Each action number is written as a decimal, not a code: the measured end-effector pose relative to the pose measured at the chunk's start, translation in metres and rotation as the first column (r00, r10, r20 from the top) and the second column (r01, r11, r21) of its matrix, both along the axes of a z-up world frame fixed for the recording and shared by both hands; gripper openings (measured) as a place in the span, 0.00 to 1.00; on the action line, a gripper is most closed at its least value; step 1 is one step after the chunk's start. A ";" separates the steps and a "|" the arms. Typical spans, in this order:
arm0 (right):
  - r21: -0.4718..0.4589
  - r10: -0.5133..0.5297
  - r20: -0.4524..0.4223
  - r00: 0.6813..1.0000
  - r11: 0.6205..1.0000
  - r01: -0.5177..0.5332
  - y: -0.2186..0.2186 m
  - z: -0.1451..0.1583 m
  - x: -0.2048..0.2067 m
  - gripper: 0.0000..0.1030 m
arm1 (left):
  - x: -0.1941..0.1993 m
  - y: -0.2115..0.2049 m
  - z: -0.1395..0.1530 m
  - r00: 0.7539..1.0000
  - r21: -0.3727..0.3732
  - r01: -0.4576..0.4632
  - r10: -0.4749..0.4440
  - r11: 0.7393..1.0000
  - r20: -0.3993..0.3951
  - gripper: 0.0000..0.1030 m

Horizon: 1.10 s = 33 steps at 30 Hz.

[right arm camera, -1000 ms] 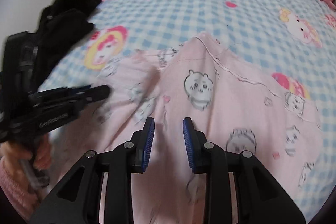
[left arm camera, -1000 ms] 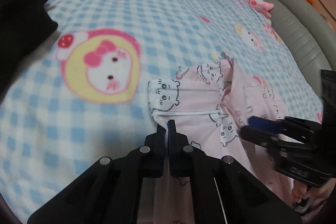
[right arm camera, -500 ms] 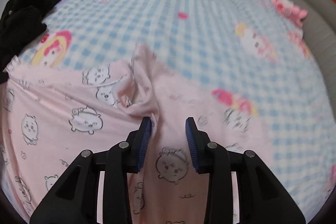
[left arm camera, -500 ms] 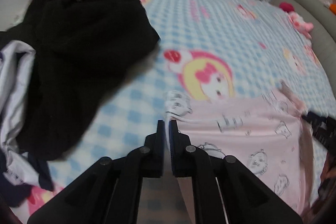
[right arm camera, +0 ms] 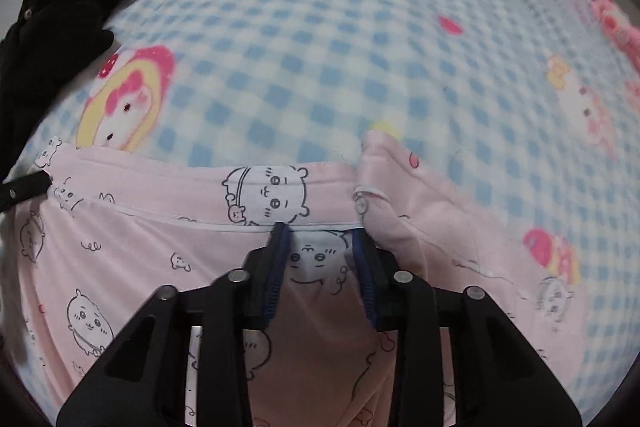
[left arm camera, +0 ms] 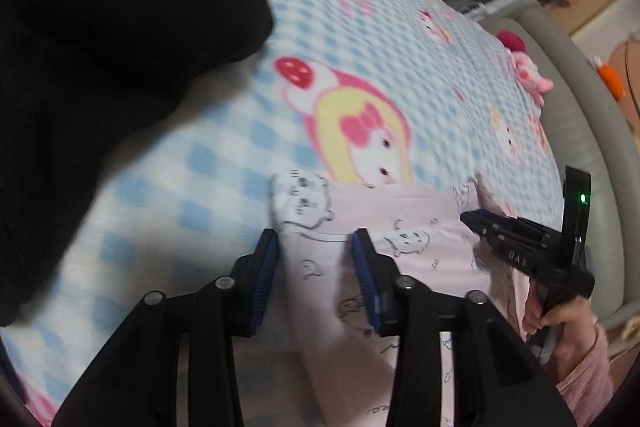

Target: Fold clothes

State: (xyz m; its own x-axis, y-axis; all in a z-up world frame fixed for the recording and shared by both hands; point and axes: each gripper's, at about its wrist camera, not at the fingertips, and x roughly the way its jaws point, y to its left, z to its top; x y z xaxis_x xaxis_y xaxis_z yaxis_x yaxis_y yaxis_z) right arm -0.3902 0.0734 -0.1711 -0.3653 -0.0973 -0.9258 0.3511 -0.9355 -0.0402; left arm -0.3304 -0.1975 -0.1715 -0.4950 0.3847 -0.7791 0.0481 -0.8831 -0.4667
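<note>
While the pink pyjama garment [right arm camera: 168, 259] is spread on the bed's blue checked blanket [right arm camera: 320, 39], its edge lies between both tools' parted jaws: the left tool [left arm camera: 314, 247] opening, the right tool [right arm camera: 320, 235] closing. Farther off, a black garment [left arm camera: 100, 47] is heaped.

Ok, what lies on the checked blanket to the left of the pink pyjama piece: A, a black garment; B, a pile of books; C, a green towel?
A: a black garment lies bunched on the blue checked blanket, left of the pink pyjama piece.
</note>
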 end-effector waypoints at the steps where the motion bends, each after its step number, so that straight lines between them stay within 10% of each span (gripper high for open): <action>1: -0.027 0.008 0.008 1.000 1.000 -0.008 0.001 0.001 0.000 0.06 | 0.001 0.005 0.007 1.000 -0.038 0.009 -0.010 0.999 -0.025 0.10; 8: -0.097 0.042 -0.144 0.989 0.994 -0.057 -0.007 0.056 -0.002 0.01 | 0.010 0.006 0.050 0.983 -0.154 -0.055 0.026 0.986 -0.183 0.05; 14: -0.101 0.035 -0.002 0.999 0.994 -0.035 -0.002 0.027 -0.020 0.03 | -0.005 0.002 0.016 1.000 -0.186 -0.009 0.003 0.983 -0.029 0.06; 20: 0.033 0.061 0.008 0.998 0.998 -0.062 -0.002 0.003 -0.011 0.09 | -0.011 0.005 0.015 0.999 -0.197 -0.017 0.010 0.980 -0.034 0.36; 29: 0.070 0.017 -0.012 1.000 0.997 -0.017 0.002 0.006 -0.015 0.13 | -0.007 -0.001 0.010 1.000 -0.258 -0.031 0.031 0.966 -0.005 0.42; 33: 0.015 -0.070 0.008 0.998 0.997 0.070 0.039 0.013 -0.015 0.31 | -0.006 -0.002 0.011 0.998 -0.217 -0.056 0.051 0.974 -0.028 0.40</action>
State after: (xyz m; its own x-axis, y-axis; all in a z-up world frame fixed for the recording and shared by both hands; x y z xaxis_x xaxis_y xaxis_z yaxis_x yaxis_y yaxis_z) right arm -0.4051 0.1124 -0.1584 -0.3627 -0.0577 -0.9301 0.2851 -0.9571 -0.0518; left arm -0.3363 -0.1996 -0.1605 -0.5285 0.1794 -0.8298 0.0895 -0.9602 -0.2647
